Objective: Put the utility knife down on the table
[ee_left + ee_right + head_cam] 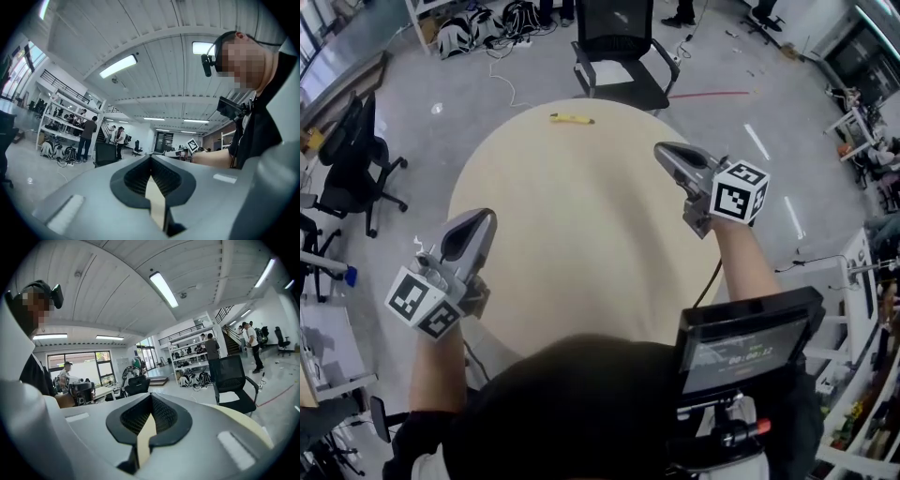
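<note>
The yellow utility knife lies flat on the round beige table, close to its far edge. Nothing touches it. My left gripper hovers over the table's near left rim, its jaws together and empty. My right gripper is raised over the right side of the table, also shut with nothing in it, and it points toward the far side. In the left gripper view the left gripper's jaws meet at the tips. The right gripper view shows the right gripper's jaws meeting the same way. The knife shows in neither gripper view.
A black office chair stands just beyond the table's far edge. Another black chair is at the left. Bags and cables lie on the floor at the back. A small screen hangs at the person's chest.
</note>
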Action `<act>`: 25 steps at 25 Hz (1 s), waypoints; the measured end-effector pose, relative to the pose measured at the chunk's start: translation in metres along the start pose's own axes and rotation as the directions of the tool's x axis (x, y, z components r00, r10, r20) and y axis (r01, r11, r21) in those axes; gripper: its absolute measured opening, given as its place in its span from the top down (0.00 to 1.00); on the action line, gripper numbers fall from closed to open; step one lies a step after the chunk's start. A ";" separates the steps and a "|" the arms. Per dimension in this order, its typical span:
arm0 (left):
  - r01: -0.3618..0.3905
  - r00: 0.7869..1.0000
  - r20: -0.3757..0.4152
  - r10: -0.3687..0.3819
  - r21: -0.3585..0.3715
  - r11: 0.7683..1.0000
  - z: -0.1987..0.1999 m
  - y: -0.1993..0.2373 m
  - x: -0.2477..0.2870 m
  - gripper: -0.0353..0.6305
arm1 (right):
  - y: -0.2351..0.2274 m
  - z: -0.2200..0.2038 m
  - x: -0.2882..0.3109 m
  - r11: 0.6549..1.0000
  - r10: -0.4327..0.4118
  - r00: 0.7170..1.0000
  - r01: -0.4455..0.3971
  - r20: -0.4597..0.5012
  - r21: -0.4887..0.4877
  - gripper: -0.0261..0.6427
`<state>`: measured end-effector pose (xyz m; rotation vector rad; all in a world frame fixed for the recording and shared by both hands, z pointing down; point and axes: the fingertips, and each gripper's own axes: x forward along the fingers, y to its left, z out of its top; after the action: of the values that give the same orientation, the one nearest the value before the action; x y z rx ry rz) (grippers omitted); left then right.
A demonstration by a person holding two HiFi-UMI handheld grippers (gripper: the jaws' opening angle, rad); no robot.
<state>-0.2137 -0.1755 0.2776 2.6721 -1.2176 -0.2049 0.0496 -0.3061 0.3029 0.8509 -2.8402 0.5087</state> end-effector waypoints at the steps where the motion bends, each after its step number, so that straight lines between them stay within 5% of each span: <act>1: 0.006 1.000 0.000 -0.006 0.000 1.000 0.003 -0.007 -0.013 0.95 | 0.014 -0.002 -0.006 1.000 -0.002 1.000 0.002 0.009 0.009 0.94; 14: 0.012 1.000 0.011 -0.012 0.036 0.999 0.028 -0.086 -0.123 0.95 | 0.148 -0.024 -0.076 1.000 0.014 0.996 -0.015 0.091 0.009 0.94; 19: -0.028 0.999 0.034 0.025 0.079 0.996 0.028 -0.140 -0.135 0.95 | 0.158 -0.031 -0.123 0.999 0.053 0.992 -0.053 0.119 -0.003 0.94; 25: -0.079 0.995 0.066 0.078 0.009 0.997 0.009 -0.215 -0.105 0.95 | 0.134 -0.047 -0.202 0.997 0.082 0.989 -0.082 0.120 -0.009 0.94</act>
<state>-0.1269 0.0404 0.2232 2.6410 -1.3442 -0.2762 0.1451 -0.0812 0.2640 0.7926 -2.9958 0.4762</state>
